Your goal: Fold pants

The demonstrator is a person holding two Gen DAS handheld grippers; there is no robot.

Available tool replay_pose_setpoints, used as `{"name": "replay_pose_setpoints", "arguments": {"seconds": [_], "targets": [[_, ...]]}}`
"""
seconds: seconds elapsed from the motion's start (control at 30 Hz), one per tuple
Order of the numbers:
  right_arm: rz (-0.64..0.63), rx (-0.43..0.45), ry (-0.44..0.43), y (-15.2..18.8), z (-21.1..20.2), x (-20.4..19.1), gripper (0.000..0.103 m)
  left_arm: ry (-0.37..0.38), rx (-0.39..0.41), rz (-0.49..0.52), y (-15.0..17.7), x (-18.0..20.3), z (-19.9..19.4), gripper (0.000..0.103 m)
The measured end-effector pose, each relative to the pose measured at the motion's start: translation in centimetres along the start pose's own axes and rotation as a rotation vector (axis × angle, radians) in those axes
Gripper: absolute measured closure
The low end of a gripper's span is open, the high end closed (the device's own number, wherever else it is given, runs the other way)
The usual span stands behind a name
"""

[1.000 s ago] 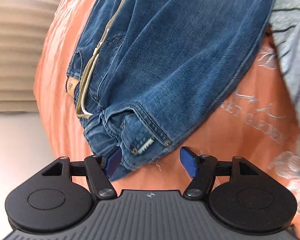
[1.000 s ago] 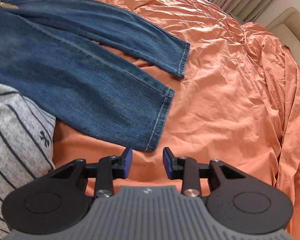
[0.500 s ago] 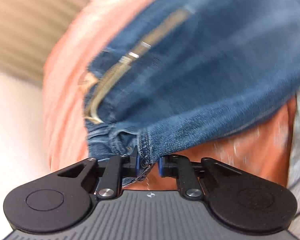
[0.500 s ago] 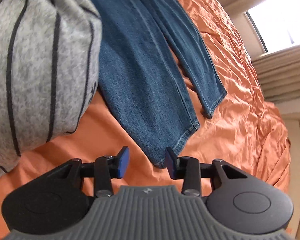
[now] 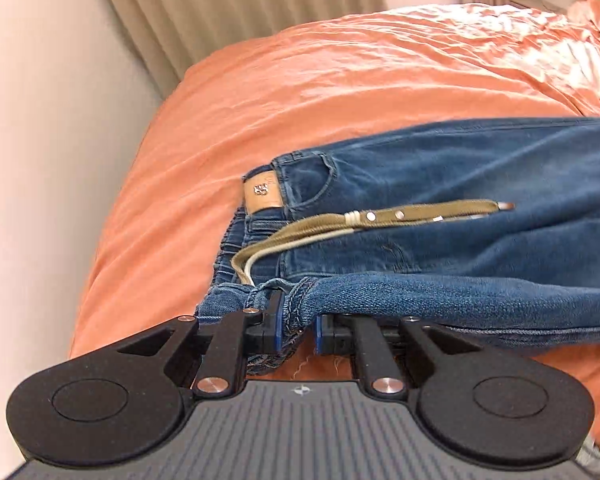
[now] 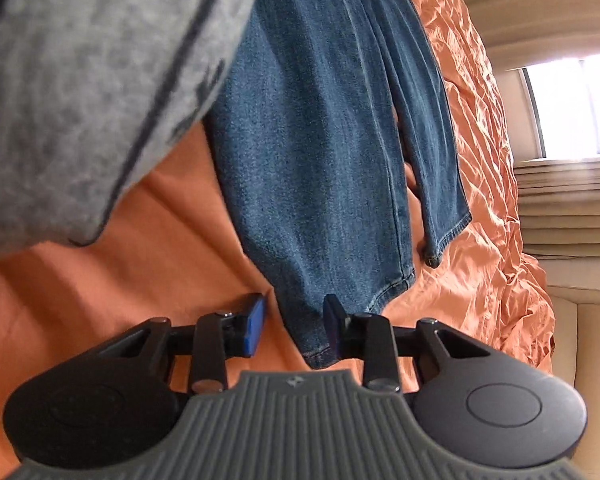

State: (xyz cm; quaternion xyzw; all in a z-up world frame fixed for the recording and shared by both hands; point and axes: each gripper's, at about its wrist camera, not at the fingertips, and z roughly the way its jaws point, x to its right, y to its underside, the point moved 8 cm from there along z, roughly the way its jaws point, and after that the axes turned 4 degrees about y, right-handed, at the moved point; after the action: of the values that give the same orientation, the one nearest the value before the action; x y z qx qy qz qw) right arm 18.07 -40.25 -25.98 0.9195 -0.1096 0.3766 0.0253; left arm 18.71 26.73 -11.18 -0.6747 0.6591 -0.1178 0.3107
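The left gripper point(image 5: 297, 328) has closed its jaws on the waistband of the jeans point(image 5: 440, 216) and lifts it off the bed point(image 5: 300, 80); the right gripper point(image 6: 294, 326) is now lower, jaws open around the leg hem point(image 6: 320, 354); both ends nearly secured for folding.

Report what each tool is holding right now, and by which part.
The left tool pinches the jeans at the near corner of the waistband. The right tool holds nothing: its open jaws straddle the near leg's hem.
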Motion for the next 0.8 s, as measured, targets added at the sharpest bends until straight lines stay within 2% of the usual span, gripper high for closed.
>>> {"name": "replay_pose_setpoints", "arguments": {"seconds": [0.1, 0.2, 0.27, 0.33, 0.43, 0.5, 0.6, 0.67, 0.77, 0.8], "targets": [[0.021, -0.032, 0.016, 1.1, 1.1, 1.5, 0.065, -0.006, -0.004, -0.017, -0.4, 0.1, -0.4, 0.088], [0.050, -0.054, -0.028, 2.0, 2.0, 2.4, 0.065, -0.017, -0.011, -0.022, -0.9, 0.2, 0.0, 0.088], [0.020, -0.071, -0.067, 2.6, 2.2, 2.0, 0.065, -0.025, -0.018, -0.011, -1.1, 0.4, 0.4, 0.088], [-0.045, -0.092, -0.047, 3.7, 2.6, 1.3, 0.065, -0.028, -0.024, -0.008, -1.2, 0.4, 0.5, 0.088], [-0.049, -0.111, 0.020, 4.7, 3.3, 1.7, 0.066, -0.028, -0.039, -0.013, -1.0, 0.2, 0.9, 0.088], [-0.001, -0.106, 0.083, 5.0, 3.5, 2.9, 0.066, -0.033, -0.048, -0.003, -0.9, 0.3, 1.0, 0.088], [0.037, -0.084, 0.109, 5.1, 3.6, 3.8, 0.066, -0.039, -0.055, -0.001, -0.8, 0.3, 1.0, 0.088], [-0.006, -0.054, 0.080, 4.7, 3.5, 2.9, 0.066, -0.043, -0.058, -0.002, -0.8, 0.3, 1.0, 0.088], [-0.086, -0.018, 0.042, 4.2, 3.0, 1.0, 0.074, -0.050, -0.062, 0.002, -0.7, 0.4, 1.0, 0.088], [-0.098, -0.011, 0.031, 4.2, 2.7, 0.4, 0.074, -0.051, -0.063, 0.003, -0.6, 0.4, 1.0, 0.088]]}}
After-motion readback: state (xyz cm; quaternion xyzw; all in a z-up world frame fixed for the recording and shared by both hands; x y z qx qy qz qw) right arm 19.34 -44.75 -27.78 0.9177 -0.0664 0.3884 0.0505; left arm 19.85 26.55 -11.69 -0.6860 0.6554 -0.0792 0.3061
